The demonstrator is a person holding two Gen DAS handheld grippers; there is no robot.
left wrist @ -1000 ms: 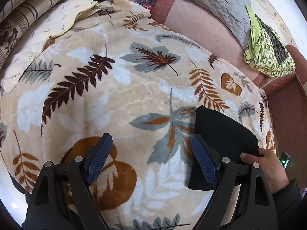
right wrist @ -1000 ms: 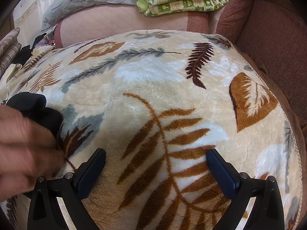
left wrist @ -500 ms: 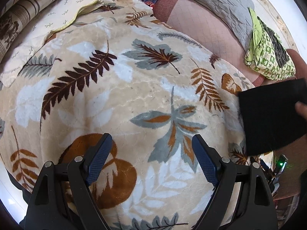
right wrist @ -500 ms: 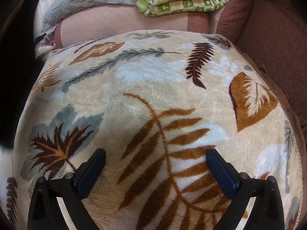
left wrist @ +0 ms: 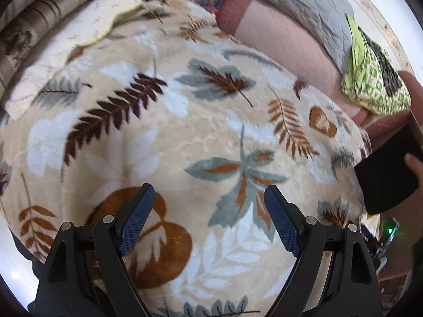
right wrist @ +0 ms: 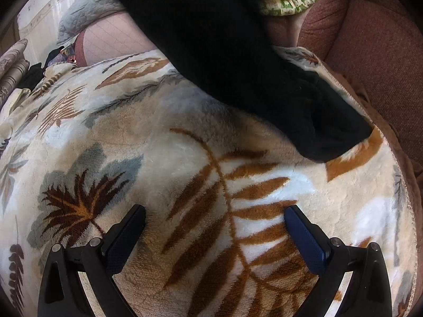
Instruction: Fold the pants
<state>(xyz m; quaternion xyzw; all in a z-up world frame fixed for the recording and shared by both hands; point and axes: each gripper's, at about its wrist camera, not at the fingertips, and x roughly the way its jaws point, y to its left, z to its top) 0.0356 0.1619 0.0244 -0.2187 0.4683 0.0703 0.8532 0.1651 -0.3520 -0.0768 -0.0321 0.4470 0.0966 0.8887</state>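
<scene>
The black pants (right wrist: 238,60) stretch from the top of the right wrist view down to the right edge of the leaf-patterned blanket (right wrist: 185,137), their lower end resting there. In the left wrist view the black pants (left wrist: 383,169) show at the far right, held by a person's bare hand (left wrist: 413,162). My left gripper (left wrist: 208,216) stands open over the blanket with nothing between its fingers. My right gripper (right wrist: 215,233) is also open and empty, well short of the pants.
The blanket (left wrist: 158,145) covers a sofa seat. A green patterned folded cloth (left wrist: 375,84) and a grey quilt (left wrist: 285,0) lie on the pink sofa back (left wrist: 277,34). Striped cushions (left wrist: 34,21) sit far left. The brown armrest (right wrist: 370,47) bounds the right side.
A hand lifted the black pants off the blanket beside my left gripper and carried them right; they now hang across the right wrist view. Both grippers kept still and open.
</scene>
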